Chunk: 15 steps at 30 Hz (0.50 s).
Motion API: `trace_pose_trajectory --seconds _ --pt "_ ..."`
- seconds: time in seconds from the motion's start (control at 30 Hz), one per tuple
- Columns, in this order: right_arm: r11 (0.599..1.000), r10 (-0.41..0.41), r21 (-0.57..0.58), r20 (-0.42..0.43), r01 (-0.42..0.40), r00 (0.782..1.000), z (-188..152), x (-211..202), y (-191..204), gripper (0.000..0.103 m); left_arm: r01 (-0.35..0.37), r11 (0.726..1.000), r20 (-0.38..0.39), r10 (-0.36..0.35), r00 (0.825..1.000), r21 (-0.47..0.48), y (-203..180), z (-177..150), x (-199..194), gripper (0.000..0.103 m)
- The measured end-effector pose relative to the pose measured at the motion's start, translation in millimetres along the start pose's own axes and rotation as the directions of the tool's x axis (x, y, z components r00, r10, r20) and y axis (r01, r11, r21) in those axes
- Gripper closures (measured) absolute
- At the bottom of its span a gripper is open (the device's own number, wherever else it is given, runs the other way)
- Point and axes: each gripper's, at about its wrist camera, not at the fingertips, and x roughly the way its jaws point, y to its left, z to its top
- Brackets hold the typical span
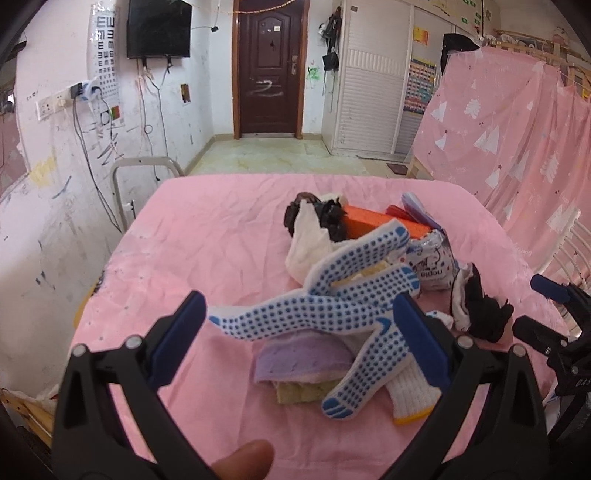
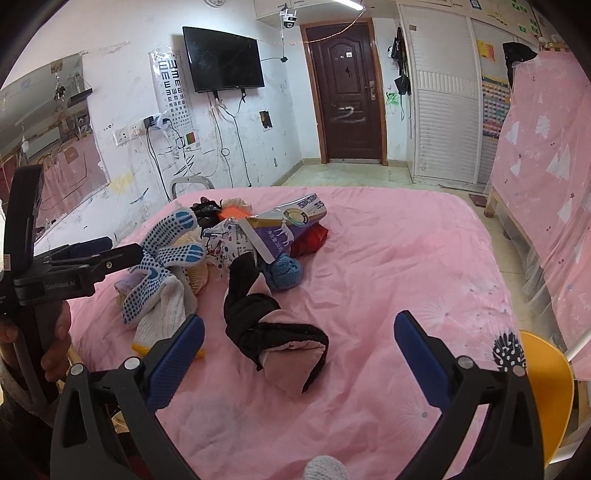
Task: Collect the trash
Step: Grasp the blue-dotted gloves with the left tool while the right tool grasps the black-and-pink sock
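Note:
A pile of trash lies on the pink bed (image 1: 207, 236). A white glove with blue dots (image 1: 332, 295) lies on top, over a purple cloth (image 1: 299, 363). Behind it are a crumpled white tissue (image 1: 306, 240), a black bag (image 1: 325, 218), an orange box (image 1: 373, 221) and a printed wrapper (image 1: 432, 266). My left gripper (image 1: 299, 325) is open, its jaws either side of the glove, just above it. My right gripper (image 2: 299, 347) is open over a black and pink sock (image 2: 273, 332). The right wrist view also shows the glove (image 2: 162, 266), a purple milk carton (image 2: 284, 225) and a blue yarn ball (image 2: 286, 271).
A yellow chair (image 2: 550, 384) stands right of the bed. A pink patterned curtain (image 1: 517, 147) hangs along the right. A white metal frame (image 1: 140, 181) stands at the bed's far left corner. A dark door (image 1: 269, 70) and a wall television (image 1: 159, 29) are beyond.

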Motion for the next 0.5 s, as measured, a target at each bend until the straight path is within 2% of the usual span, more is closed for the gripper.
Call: trace_pose_trajectory --seconds 0.07,0.13,0.2,0.23,0.37,0.5 --pt "1.000 0.011 -0.006 -0.020 -0.011 1.000 0 6 1 0.010 0.007 1.000 -0.019 -0.007 1.000 0.003 -2 0 7 0.006" --pt "1.000 0.016 -0.012 -0.048 -0.017 0.999 2 11 1 0.010 0.019 1.000 -0.035 -0.018 0.999 0.008 -5 0 12 0.011" --pt "0.999 0.032 -0.012 -0.077 -0.033 0.997 4 18 1 0.010 0.062 0.998 -0.060 -0.062 0.996 0.002 -7 2 19 0.025" --pt "0.999 0.036 -0.012 -0.088 -0.038 0.995 5 20 2 0.010 0.087 0.996 -0.066 -0.087 0.994 -0.001 -8 4 22 0.028" --pt "0.999 0.042 -0.028 -0.120 -0.046 0.992 8 28 6 0.010 0.150 0.988 -0.096 -0.148 0.984 0.020 -15 6 32 0.058" --pt "0.997 0.052 -0.041 -0.151 -0.059 0.987 7 35 7 0.013 0.165 0.985 -0.083 -0.161 0.983 0.042 -18 4 28 0.075"
